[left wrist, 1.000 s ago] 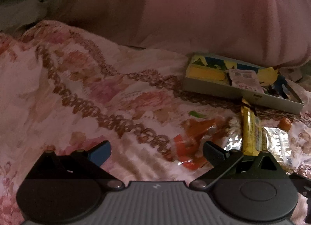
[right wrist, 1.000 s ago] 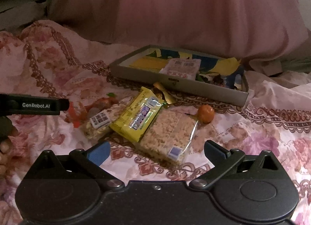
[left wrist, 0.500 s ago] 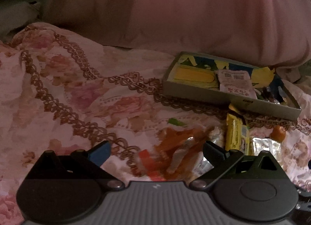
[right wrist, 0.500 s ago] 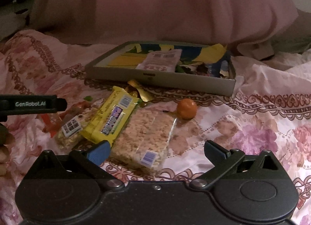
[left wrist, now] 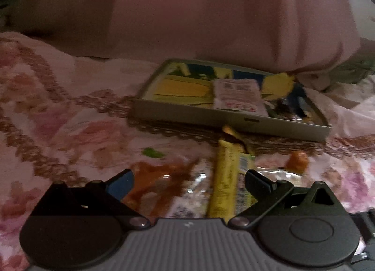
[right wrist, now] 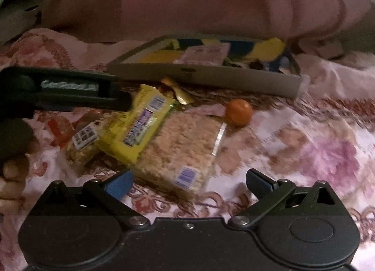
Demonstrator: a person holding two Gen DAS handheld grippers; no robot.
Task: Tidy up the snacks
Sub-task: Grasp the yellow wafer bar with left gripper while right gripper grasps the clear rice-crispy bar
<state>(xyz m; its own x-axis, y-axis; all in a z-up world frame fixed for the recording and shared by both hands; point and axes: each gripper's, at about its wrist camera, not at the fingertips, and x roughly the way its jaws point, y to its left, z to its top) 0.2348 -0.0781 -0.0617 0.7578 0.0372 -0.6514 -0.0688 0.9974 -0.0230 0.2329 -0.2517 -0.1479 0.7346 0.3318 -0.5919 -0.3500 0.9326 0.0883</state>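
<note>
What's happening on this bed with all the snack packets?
A person holds two grippers over a floral bedspread. Both the left gripper and the right gripper are open and hold nothing. Loose snacks lie in front of them: a yellow bar, a clear pack of puffed-rice cake and a small orange ball. The shallow box behind already holds a packet.

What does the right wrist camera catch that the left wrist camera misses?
Only the right view shows the left gripper from the side, a hand and the rice-crisp pack in full. Only the left view shows the green scrap and more orange wrapper. Both show the grey tray, yellow bar, orange ball and floral cloth.
</note>
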